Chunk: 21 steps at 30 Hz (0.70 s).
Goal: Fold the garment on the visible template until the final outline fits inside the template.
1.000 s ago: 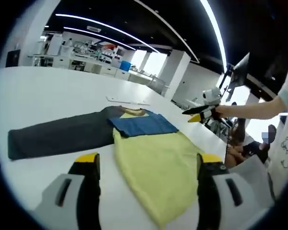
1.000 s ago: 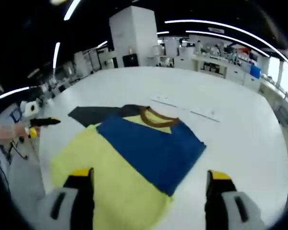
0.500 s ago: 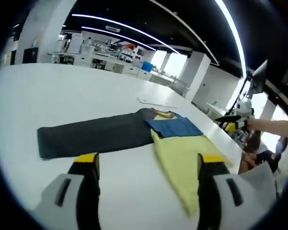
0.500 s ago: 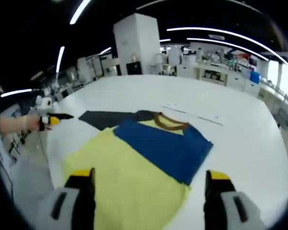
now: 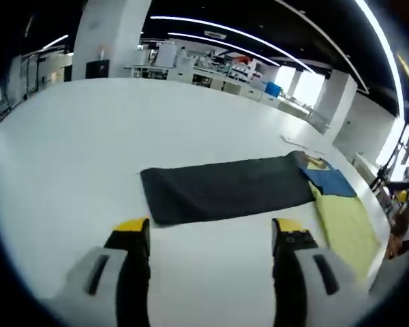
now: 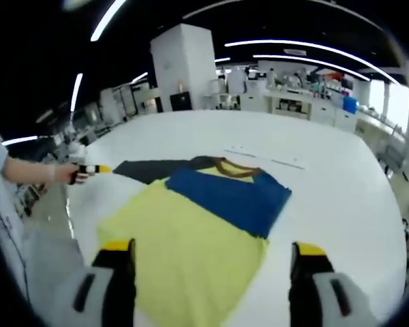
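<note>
The garment lies flat on the white table [image 6: 341, 204]: a yellow body [image 6: 184, 238], a blue sleeve [image 6: 232, 197] folded across the chest, a brown collar [image 6: 235, 167] and a dark grey sleeve [image 6: 157, 168] stretched out sideways. In the left gripper view the grey sleeve [image 5: 225, 194] runs across the middle, with the blue part [image 5: 330, 182] and yellow body [image 5: 347, 225] at the right. My left gripper [image 5: 208, 231] is open just short of the sleeve, holding nothing. My right gripper [image 6: 211, 248] is open over the yellow hem. A hand holds the left gripper [image 6: 88, 170] near the sleeve's end.
A thin pale strip [image 6: 262, 158] lies on the table beyond the collar. The table's edge runs close on the person's side [image 6: 61, 225]. Lab benches and a white pillar [image 6: 184, 68] stand far behind. Bare tabletop [image 5: 88, 136] spreads around the sleeve.
The left gripper's view has swung along the garment from the yellow body to the grey sleeve. The right gripper's view has drawn back a little. The garment lies as before.
</note>
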Motion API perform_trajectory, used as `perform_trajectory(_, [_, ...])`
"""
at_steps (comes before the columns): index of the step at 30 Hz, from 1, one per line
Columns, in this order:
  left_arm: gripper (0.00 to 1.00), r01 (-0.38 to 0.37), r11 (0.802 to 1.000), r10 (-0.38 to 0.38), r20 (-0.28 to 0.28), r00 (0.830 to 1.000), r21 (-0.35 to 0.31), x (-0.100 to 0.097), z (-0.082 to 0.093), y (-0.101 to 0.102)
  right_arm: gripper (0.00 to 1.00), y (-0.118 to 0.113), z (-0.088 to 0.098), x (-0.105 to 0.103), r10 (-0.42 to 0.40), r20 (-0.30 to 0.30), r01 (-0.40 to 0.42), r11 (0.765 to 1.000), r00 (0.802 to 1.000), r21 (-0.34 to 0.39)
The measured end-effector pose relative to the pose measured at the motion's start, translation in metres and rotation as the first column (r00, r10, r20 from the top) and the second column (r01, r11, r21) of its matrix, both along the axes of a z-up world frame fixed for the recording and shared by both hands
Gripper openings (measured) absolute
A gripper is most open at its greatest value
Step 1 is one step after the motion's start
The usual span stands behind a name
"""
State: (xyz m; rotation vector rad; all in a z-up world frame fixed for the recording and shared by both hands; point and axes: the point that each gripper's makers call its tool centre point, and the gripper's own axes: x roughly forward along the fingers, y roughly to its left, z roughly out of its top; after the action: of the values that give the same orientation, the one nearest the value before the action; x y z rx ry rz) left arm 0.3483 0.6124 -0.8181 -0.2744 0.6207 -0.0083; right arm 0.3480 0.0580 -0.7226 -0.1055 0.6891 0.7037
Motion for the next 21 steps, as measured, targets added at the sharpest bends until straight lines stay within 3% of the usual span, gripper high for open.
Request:
perform_trajectory(2, [0.59, -0.023, 1.000, 0.023, 0.022, 0.999, -0.002, 0.002, 0.002, 0.000, 0.95, -0.004, 0.000, -0.005, -0.008, -0.001, 0.008, 1.000, 1.000, 0.000])
perform_trajectory(6, [0.56, -0.059, 0.998, 0.059, -0.015, 0.998, -0.014, 0.001, -0.009, 0.003, 0.95, -0.010, 0.000, -0.013, -0.031, -0.002, 0.031, 0.999, 1.000, 0.007])
perform_trajectory(17, [0.38, -0.152, 0.988, 0.153, 0.030, 0.988, -0.031, 0.009, -0.012, 0.016, 0.91, -0.027, 0.003, -0.036, -0.089, -0.005, 0.089, 0.995, 0.996, 0.040])
perform_trajectory(19, [0.31, -0.180, 0.983, 0.181, 0.040, 0.983, -0.025, 0.009, -0.015, 0.020, 0.90, -0.029, 0.002, -0.042, -0.104, -0.004, 0.104, 0.994, 0.995, 0.045])
perform_trajectory(21, [0.24, -0.239, 0.969, 0.242, 0.052, 0.969, -0.060, 0.012, -0.019, 0.027, 0.89, -0.032, 0.001, -0.049, -0.116, -0.004, 0.117, 0.992, 0.993, 0.054])
